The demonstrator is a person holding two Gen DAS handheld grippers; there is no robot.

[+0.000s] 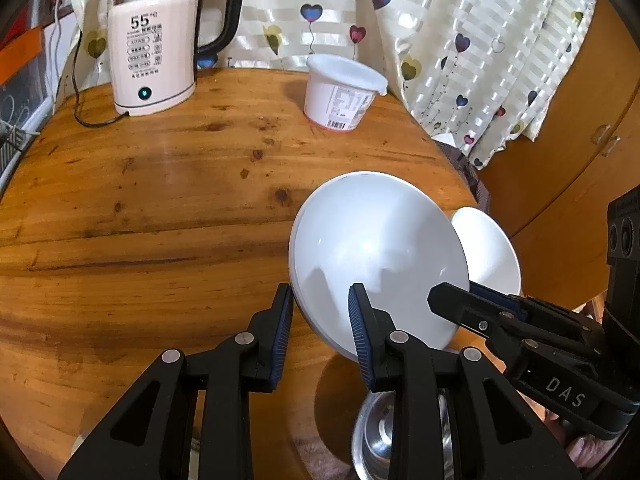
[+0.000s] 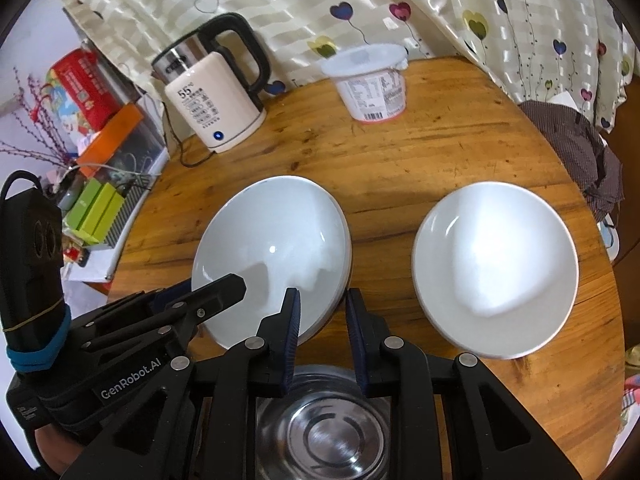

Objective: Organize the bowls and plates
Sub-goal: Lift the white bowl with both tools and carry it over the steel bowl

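A white plate [image 1: 376, 248] [image 2: 276, 240] hangs tilted above the round wooden table [image 1: 160, 208], with its shadow below it. My left gripper [image 1: 320, 292] [image 2: 212, 286] is shut on its near-left rim. One finger lies on the plate's face and the other outside the rim. My right gripper [image 2: 322, 294] [image 1: 456, 292] is shut on the near-right rim of the same plate. A second white plate [image 2: 496, 272] [image 1: 496, 248] rests flat on the table to the right. Under both grippers, near the table's front edge, sits a steel bowl [image 2: 324, 432] [image 1: 376, 432].
At the back of the table stand a white electric kettle [image 1: 152, 52] [image 2: 216, 100] with its cord and a white lidded tub [image 1: 344, 92] [image 2: 372, 84]. A heart-patterned curtain hangs behind them. A dark cloth [image 2: 576, 148] drapes the right edge. Boxes [image 2: 96, 208] crowd the left side.
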